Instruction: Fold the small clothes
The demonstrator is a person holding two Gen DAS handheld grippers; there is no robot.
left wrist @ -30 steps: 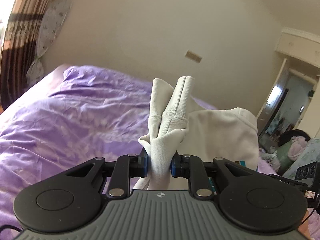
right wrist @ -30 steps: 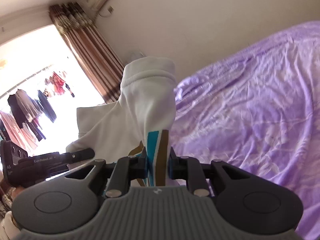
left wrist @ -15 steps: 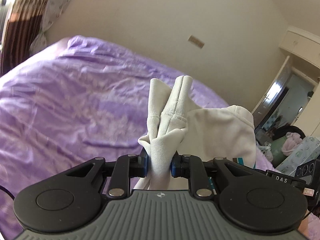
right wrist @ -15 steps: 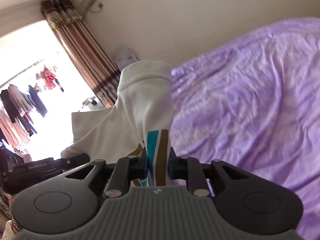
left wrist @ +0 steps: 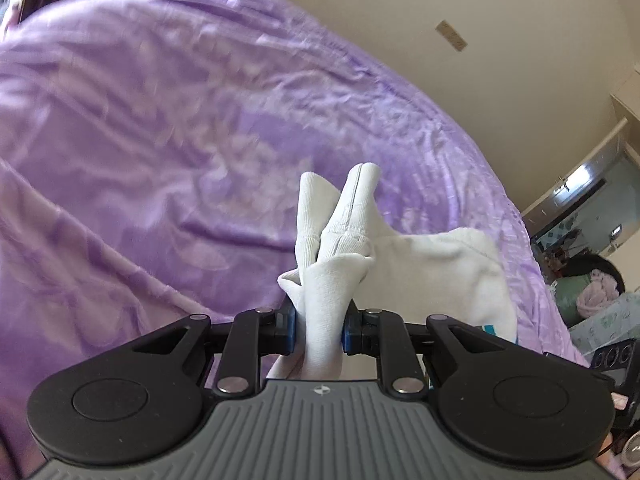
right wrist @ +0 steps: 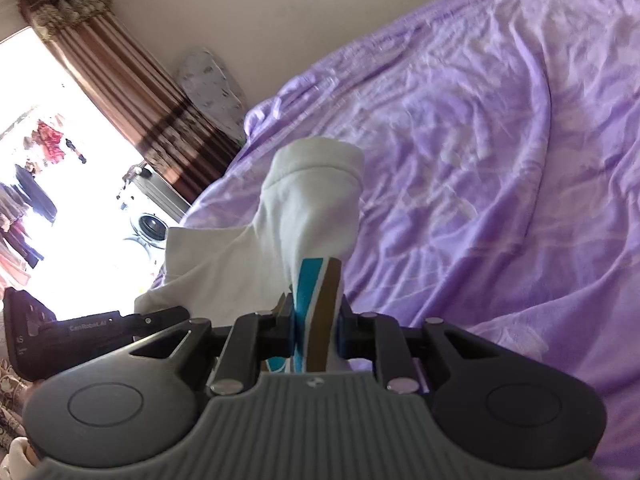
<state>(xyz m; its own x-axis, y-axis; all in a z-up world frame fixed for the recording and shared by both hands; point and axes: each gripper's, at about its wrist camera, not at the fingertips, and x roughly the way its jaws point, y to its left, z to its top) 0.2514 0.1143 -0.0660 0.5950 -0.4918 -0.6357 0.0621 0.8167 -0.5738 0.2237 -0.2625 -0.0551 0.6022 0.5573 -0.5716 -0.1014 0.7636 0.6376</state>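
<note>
1. Left tool (left wrist: 319,330): black two-finger frame with blue pads, clamped on a bunched fold of the small white knit garment (left wrist: 436,268); ribbed cloth rises just ahead of the pads as two upright tips.
2. Right tool (right wrist: 316,330): same build, closed on another edge of the white garment (right wrist: 308,216), where a teal and a brown stripe pass between the pads; a hemmed fold stands upright just ahead.
3. The garment spans between the two tools. In the left view it spreads off to the right of the tool; in the right view it spreads off to the left, toward the left tool's black body (right wrist: 92,330).
4. Purple crumpled bedspread (left wrist: 168,132) on the bed: beyond and below both tools, filling most of each view.
5. Cream wall (left wrist: 420,4): beyond the bed.
6. Brown striped curtain (right wrist: 132,88): far left of the right tool, beside a bright window.
</note>
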